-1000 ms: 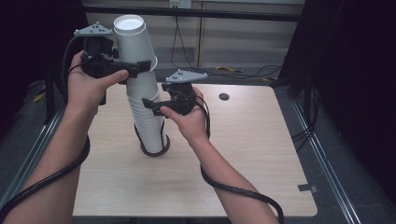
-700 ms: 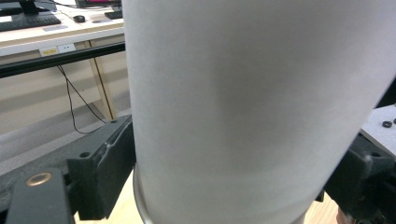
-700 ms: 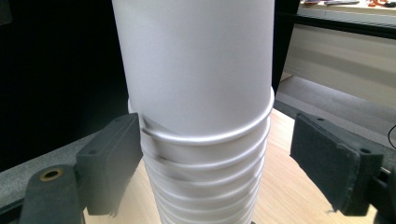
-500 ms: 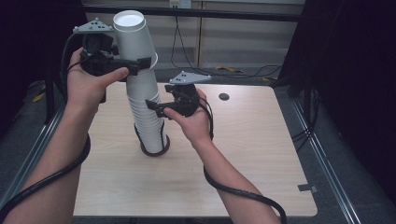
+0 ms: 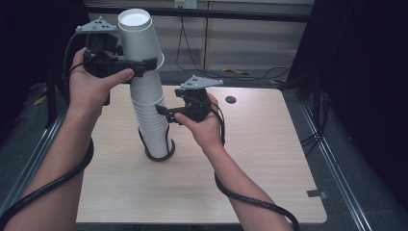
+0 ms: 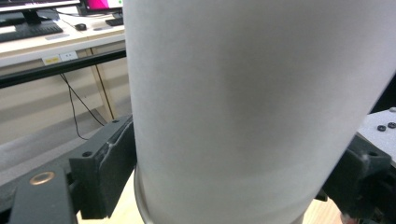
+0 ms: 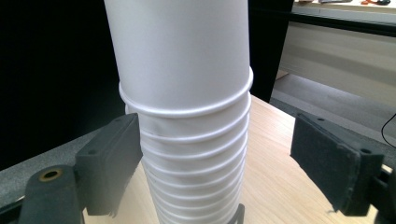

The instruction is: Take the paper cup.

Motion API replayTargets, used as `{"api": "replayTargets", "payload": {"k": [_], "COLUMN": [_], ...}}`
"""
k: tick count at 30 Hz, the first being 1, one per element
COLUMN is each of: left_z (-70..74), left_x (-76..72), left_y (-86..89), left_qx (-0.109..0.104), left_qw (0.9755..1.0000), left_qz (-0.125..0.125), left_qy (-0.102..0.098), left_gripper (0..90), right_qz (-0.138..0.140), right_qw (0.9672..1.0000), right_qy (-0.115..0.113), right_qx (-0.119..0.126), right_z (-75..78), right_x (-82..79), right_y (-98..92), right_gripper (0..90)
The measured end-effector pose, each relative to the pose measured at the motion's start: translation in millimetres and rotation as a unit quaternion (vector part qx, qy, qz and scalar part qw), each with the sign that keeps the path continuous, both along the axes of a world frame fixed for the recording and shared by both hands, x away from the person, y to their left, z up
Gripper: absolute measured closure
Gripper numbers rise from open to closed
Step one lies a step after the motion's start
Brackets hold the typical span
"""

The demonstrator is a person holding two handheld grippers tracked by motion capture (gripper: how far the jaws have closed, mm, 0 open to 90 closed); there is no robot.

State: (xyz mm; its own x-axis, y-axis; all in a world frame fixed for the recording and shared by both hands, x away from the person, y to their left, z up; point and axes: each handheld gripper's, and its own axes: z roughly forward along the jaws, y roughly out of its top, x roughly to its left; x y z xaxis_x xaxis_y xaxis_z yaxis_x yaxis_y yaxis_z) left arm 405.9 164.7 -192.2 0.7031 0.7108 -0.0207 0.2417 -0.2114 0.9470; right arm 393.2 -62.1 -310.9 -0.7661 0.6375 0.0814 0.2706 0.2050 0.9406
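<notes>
Both tongs [image 5: 148,63] [image 5: 161,111] flank the upside-down cup stack [image 5: 149,103].

A light wooden desk [image 5: 269,159] is standing on grey flooring, cables [image 5: 250,72] are trailing before pale cabinets [image 5: 240,43], while a keyboard [image 6: 28,32] is sitting on a far counter.

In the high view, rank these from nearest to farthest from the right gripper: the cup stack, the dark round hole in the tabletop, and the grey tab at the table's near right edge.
Measured from the right gripper:
1. Cup stack: directly at its fingers, to its left.
2. Dark round hole: on the tabletop behind and to the right of the hand.
3. Grey tab: far off at the table's near right edge.
</notes>
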Motion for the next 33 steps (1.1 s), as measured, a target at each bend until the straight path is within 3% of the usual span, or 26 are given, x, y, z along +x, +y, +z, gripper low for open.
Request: {"api": "replayTargets", "payload": {"k": [15,33], "left_z": [5.6,8.7], "left_x": [-4.5,-21.1], "left_y": [-3.7,25.0], "left_qx": [0.005,0.004], "left_qw": [0.9999,0.9999], "left_qz": [-0.002,-0.010], "left_qy": [-0.013,-0.003], "left_gripper": [15.2,15.3], "right_qz": [-0.003,-0.002], "right_qw": [1.0000,1.0000], "right_qy": [0.000,0.005], "right_qx": [-0.002,-0.005], "right_z": [-3.0,-5.4], "right_x": [-1.6,-1.2], "right_y": [-11.1,-14.2], "right_gripper": [16.0,15.9]}}
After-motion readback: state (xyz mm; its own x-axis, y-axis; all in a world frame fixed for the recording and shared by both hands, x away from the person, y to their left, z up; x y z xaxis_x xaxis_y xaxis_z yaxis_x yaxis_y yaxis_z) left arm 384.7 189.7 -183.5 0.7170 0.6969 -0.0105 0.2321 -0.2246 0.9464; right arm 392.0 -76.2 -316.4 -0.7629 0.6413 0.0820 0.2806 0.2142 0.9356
